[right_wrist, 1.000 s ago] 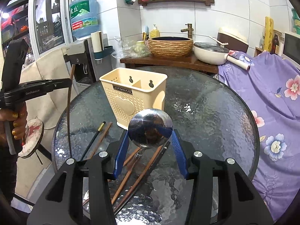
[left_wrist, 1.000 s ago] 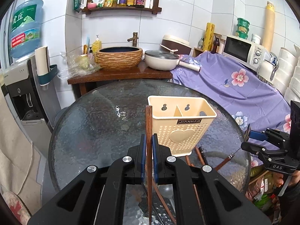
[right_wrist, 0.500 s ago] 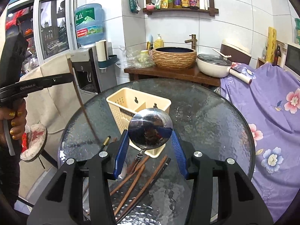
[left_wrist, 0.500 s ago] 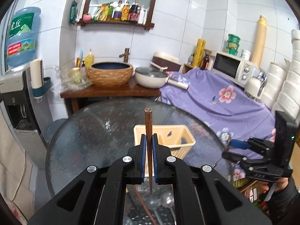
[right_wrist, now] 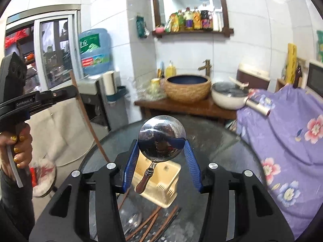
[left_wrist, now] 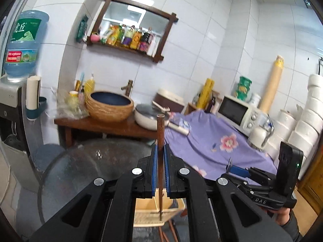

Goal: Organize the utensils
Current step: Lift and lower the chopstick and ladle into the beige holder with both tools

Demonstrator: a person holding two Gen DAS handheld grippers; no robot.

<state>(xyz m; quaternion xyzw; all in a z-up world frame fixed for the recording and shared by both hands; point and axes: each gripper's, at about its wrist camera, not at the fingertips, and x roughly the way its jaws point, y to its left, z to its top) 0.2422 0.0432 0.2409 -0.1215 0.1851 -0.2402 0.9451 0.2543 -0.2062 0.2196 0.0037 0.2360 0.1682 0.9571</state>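
Left wrist view: the left gripper point(left_wrist: 160, 169), jaws pressed on one upright brown chopstick point(left_wrist: 160, 141), hangs above the single cream holder point(left_wrist: 155, 211) on the round glass desk point(left_wrist: 80, 165). The chopstick's lower tip shows over the holder, whose far side is hidden behind the jaws. The right gripper point(left_wrist: 230, 166) is seen side-on at right, what it carries hard to make out

Right wrist view: the right gripper point(right_wrist: 161, 159), jaws part spread, pinches one steel spoon point(right_wrist: 161, 143) by its bowl, handle hanging down over the holder point(right_wrist: 161, 181). About four chopsticks point(right_wrist: 153, 221) and what may be a second spoon point(right_wrist: 131, 221) lie on the desk point(right_wrist: 222, 151) below, blurred and cut off. At left a hand point(right_wrist: 18, 149) holds the left gripper point(right_wrist: 74, 94) with its chopstick point(right_wrist: 86, 117) slanting down
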